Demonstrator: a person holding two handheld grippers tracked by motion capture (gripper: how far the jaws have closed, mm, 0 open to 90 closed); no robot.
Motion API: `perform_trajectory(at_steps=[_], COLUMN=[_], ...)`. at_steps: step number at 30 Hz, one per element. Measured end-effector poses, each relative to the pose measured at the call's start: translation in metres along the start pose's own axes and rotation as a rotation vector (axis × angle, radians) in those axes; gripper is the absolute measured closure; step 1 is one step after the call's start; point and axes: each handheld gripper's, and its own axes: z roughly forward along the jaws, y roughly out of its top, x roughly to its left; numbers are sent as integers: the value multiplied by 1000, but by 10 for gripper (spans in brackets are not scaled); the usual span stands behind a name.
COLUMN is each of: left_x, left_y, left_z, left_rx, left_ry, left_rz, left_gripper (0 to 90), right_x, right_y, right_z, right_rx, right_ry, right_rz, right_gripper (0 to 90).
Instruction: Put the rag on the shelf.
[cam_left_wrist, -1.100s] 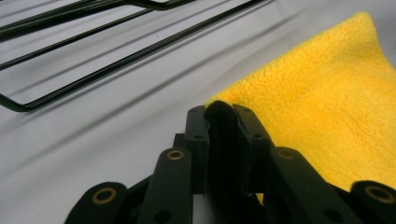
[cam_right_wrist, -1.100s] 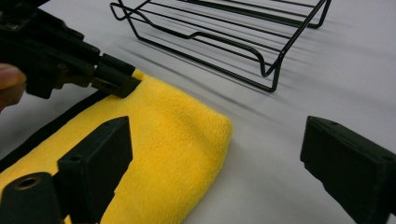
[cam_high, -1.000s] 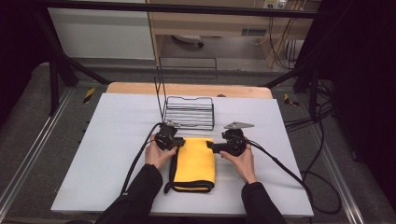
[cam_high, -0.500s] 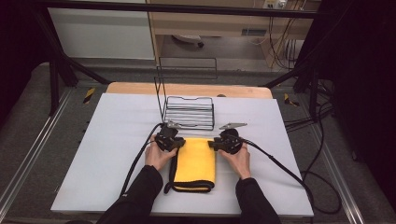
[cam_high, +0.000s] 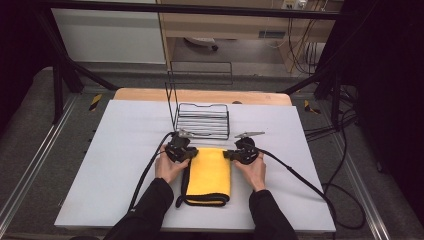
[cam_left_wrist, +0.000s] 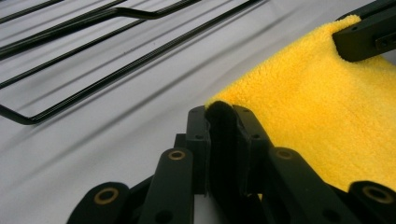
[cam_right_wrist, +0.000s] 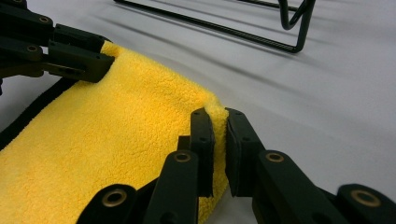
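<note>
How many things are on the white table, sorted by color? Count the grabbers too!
Yellow: 1, the cloth, folded, with a black edge.
Black: 3, the wire rack, the left gripper and the right gripper, each pinching a far corner of the cloth.
Total: 4.

Yellow cloth (cam_high: 210, 170): fluffy microfibre pile, matt, edged with a black stitched trim. Wire rack (cam_high: 202, 120): thin metal rod, coated black, slightly glossy. Table top (cam_high: 125, 150): smooth matt white-grey sheet; bare wood is seen at the far edge. Left gripper (cam_left_wrist: 222, 121) and right gripper (cam_right_wrist: 218, 122): matt black plastic links, brass-coloured rivets.
</note>
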Motion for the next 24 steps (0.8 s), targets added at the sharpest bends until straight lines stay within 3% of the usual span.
perform_trajectory(at_steps=[5, 13, 24], left_x=[3, 0, -7], left_y=[0, -6, -6], left_z=[-3, -16, -39], left_rx=[-6, -91, -184], left_ry=[-14, -19, -35], left_rz=[-38, -62, -36], left_gripper=[791, 796, 796], right_x=[1, 7, 17], right_y=[0, 1, 2], right_z=[-2, -15, -36], right_rx=[-10, -50, -132], right_ry=[-4, 3, 18], right_rz=[-12, -39, -66], right_gripper=[838, 839, 838])
